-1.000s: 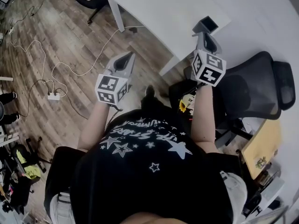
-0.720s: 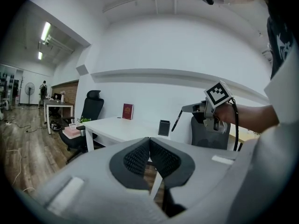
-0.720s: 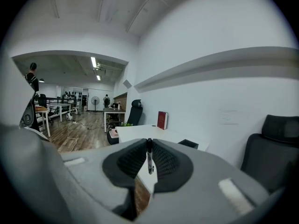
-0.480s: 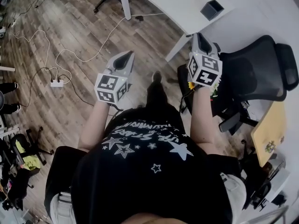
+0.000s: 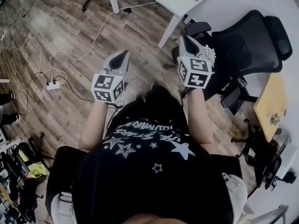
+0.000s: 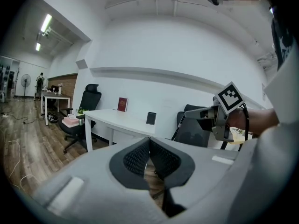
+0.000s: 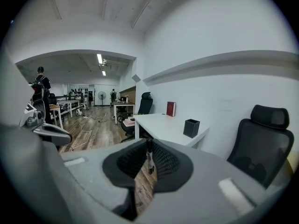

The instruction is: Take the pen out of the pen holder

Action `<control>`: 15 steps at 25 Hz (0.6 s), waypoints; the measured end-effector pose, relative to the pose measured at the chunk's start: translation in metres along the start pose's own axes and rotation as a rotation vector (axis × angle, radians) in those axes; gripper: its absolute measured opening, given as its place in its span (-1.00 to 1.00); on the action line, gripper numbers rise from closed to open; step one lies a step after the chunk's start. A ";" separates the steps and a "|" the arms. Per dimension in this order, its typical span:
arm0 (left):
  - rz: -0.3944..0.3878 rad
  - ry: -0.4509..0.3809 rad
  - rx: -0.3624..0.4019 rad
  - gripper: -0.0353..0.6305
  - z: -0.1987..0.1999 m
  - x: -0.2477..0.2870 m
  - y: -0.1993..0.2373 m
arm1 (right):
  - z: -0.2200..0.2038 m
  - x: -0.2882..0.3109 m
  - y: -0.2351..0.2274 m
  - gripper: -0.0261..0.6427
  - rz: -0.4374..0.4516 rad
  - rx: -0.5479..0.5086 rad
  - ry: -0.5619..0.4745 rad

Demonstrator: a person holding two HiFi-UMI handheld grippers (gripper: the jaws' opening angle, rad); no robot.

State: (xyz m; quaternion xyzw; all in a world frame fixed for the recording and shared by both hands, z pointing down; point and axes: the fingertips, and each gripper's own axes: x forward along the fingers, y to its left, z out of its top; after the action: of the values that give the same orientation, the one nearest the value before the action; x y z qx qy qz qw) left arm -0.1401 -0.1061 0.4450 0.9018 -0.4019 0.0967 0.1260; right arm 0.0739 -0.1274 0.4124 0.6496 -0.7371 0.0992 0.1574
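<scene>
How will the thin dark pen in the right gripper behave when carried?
The thin dark pen is probably stiff: it stands straight in the right gripper. It looks slim, so it might pivot or slip, and likely rolls if dropped.

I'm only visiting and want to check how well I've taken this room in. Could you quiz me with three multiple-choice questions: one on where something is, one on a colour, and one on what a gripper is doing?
1. Where does the black pen holder stand?
A. on the white table
B. on the wooden floor
C. on a chair seat

2. What colour is the book standing against the wall?
A. blue
B. red
C. green

3. What is the right gripper doing?
A. gaping wide open, empty
B. closed on a book
C. closed on a pen

Answers:
1 A, the holder sits near the table's corner.
2 B, its cover shows red in both gripper views.
3 C, a dark pen stands upright between its jaws.
</scene>
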 end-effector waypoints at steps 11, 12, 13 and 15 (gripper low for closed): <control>-0.022 -0.011 0.002 -0.86 -0.005 -0.006 -0.034 | -0.017 -0.040 -0.012 -0.80 -0.016 -0.011 0.010; -0.022 -0.011 0.002 -0.86 -0.006 -0.008 -0.038 | -0.020 -0.046 -0.013 -0.80 -0.015 -0.011 0.012; -0.021 -0.010 0.003 -0.86 -0.008 -0.010 -0.043 | -0.022 -0.051 -0.015 -0.80 -0.014 -0.010 0.013; -0.019 -0.009 0.004 -0.86 -0.010 -0.014 -0.053 | -0.029 -0.064 -0.019 -0.80 -0.011 -0.008 0.015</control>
State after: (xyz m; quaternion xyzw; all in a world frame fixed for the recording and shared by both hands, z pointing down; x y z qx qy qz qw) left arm -0.1101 -0.0587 0.4427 0.9062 -0.3937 0.0924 0.1235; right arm 0.1019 -0.0611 0.4149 0.6521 -0.7328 0.1003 0.1663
